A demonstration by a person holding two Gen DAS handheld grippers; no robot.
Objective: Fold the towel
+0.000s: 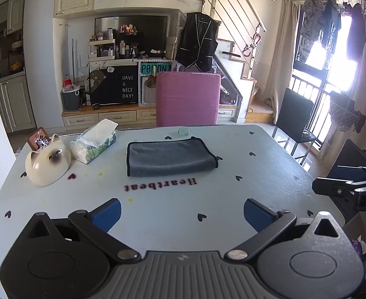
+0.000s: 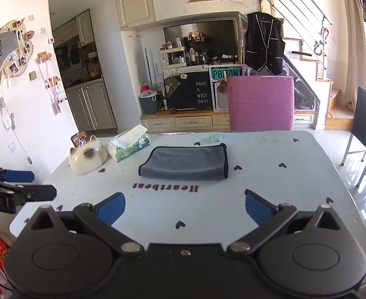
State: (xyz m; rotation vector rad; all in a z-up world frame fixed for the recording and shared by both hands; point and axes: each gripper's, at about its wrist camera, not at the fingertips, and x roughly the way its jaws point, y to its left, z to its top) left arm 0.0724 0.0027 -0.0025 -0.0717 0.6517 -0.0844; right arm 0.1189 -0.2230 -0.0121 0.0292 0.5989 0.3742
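1. Grey towel (image 1: 171,156), folded flat mid-worktop (image 1: 270,174), long axis running left to right.
2. Left claw (image 1: 182,211) level, well short of towel, pads spread wide, empty.
3. Right claw (image 2: 185,208) likewise spread, empty, aimed at towel.

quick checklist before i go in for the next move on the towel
1. Left gripper jaws open and holding nothing: ok.
2. Right gripper jaws open and holding nothing: ok.
3. Towel lies flat on the table with nothing on it: ok. It already looks folded, rounded fold edge nearest you.
4. Path from both grippers to the towel free of objects: ok, only bare tabletop print between.
5. Neighbours apart from the towel: ok. Tissue pack and cat-shaped bowl sit to its left, small round green item behind it, none touching.
6. How many layers the towel has: cannot tell.
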